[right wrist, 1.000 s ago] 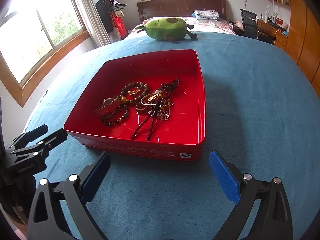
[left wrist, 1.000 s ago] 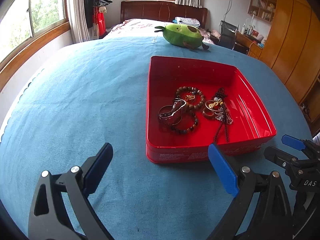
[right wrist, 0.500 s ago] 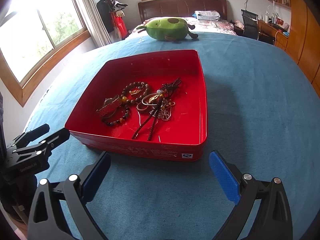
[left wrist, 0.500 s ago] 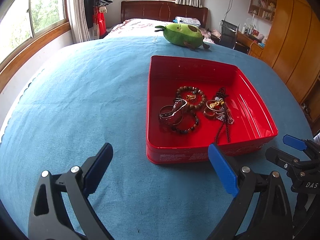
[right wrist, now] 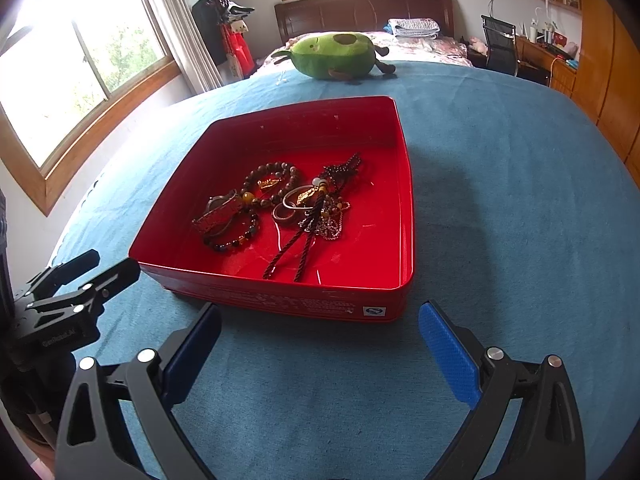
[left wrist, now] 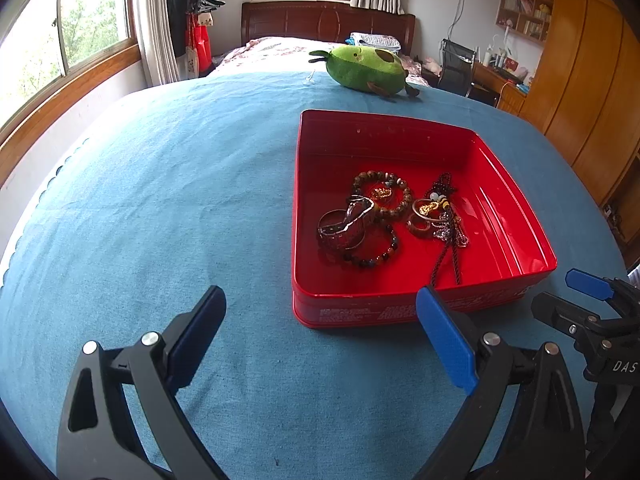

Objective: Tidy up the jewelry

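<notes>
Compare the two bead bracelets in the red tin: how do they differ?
The brown bead bracelet lies farther from the grippers, a gold charm inside its loop; the dark bead bracelet lies nearer the front wall of the red tin.
The brown one looks matte and even-toned; the dark one is glossy, with a few amber beads.
The brown one's loop shows whole; the dark one is partly covered by the metal cuff.
Both lie flat, ungripped.
</notes>
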The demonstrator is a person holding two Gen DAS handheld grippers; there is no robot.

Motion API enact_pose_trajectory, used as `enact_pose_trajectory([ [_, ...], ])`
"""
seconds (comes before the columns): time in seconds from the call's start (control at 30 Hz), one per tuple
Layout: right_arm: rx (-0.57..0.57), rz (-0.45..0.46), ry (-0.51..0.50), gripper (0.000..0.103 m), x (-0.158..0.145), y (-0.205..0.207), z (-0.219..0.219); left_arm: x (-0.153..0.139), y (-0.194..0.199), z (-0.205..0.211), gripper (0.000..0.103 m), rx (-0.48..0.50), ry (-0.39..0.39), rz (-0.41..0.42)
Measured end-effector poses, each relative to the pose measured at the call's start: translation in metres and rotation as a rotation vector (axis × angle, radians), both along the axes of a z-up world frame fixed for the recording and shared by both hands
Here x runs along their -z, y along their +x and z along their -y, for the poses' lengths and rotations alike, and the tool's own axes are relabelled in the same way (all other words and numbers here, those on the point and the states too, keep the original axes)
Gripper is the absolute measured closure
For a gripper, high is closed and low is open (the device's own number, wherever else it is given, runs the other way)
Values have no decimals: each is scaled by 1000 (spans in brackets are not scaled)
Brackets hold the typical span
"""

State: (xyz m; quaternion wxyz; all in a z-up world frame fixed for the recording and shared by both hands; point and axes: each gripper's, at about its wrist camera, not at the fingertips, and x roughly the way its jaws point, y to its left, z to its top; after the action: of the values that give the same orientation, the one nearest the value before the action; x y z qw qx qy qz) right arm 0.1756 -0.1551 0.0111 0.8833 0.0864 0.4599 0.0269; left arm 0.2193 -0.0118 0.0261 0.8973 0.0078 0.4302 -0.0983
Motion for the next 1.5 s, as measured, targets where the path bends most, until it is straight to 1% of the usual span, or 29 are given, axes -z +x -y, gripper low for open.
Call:
enact_pose_trajectory([
  [0.93,-6,-7,-1,4,2,1,-1,1,2,0,8,1,11,-3],
  [1.2,-5,-10,-2,4,4,2,-1,1,3,-1,8,1,-2,-3],
  [1.5,-6,-9,-2,4,4,2,0,0,3,-1,8,-1,10,-3],
])
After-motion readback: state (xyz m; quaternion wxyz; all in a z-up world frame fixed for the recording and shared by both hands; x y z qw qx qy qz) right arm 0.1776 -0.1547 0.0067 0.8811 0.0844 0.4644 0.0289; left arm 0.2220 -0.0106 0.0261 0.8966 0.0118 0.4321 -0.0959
